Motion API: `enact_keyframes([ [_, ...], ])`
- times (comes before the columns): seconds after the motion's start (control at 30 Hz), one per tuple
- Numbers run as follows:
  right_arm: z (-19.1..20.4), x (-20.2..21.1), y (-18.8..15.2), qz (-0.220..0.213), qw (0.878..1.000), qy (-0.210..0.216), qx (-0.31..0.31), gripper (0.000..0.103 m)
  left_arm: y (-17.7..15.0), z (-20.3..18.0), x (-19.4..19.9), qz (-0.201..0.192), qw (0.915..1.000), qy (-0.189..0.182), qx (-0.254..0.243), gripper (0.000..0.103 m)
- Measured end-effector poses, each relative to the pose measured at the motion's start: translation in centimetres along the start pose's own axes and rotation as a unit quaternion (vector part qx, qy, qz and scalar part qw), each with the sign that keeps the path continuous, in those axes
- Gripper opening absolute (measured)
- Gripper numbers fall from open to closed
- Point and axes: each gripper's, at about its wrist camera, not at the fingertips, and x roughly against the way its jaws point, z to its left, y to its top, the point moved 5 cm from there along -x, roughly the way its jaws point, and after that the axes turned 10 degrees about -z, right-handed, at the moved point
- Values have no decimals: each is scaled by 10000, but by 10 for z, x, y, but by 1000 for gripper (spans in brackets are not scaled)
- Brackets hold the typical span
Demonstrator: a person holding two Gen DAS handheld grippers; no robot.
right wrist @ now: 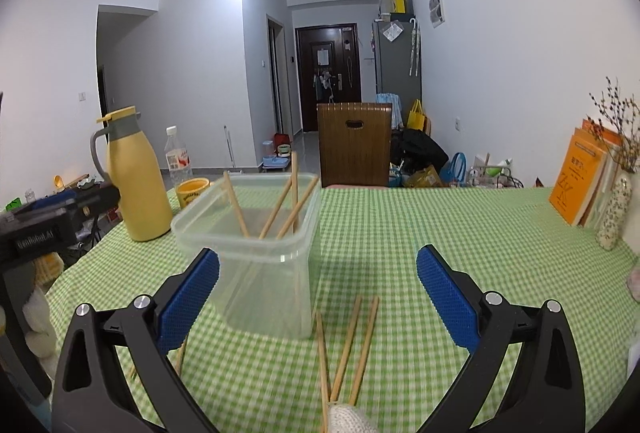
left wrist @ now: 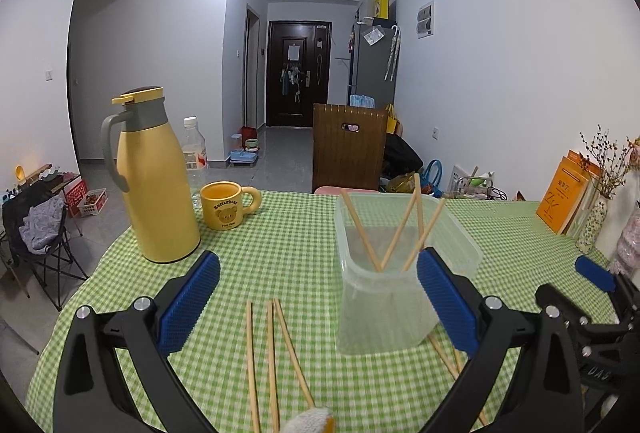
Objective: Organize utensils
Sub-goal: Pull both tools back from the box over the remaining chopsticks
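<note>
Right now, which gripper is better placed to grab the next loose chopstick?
Either: left gripper and right gripper are both open, each with three loose chopsticks lying between its fingers.

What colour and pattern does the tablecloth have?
The tablecloth is a green and white check pattern, seen best in the right wrist view.

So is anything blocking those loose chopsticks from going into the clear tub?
Nothing visible does. The loose chopsticks lie on bare tablecloth just in front of the clear plastic container, whose top is open, and the right hand-held gripper is open above them.
</note>
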Motion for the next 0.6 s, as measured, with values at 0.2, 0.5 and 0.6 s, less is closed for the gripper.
enact_keyframes([
  [0.2,2,6,-35,262,9996,11,-56,95,-16,0,18,28,9999,-28,-101,96],
  [0.5,11,8,-93,600,9981,-67,-100,95,-55,5,24,264,9996,-100,-82,96],
  [0.6,14,11,-108,630,9979,-105,-79,95,-71,9,22,356,9993,-109,-34,96],
])
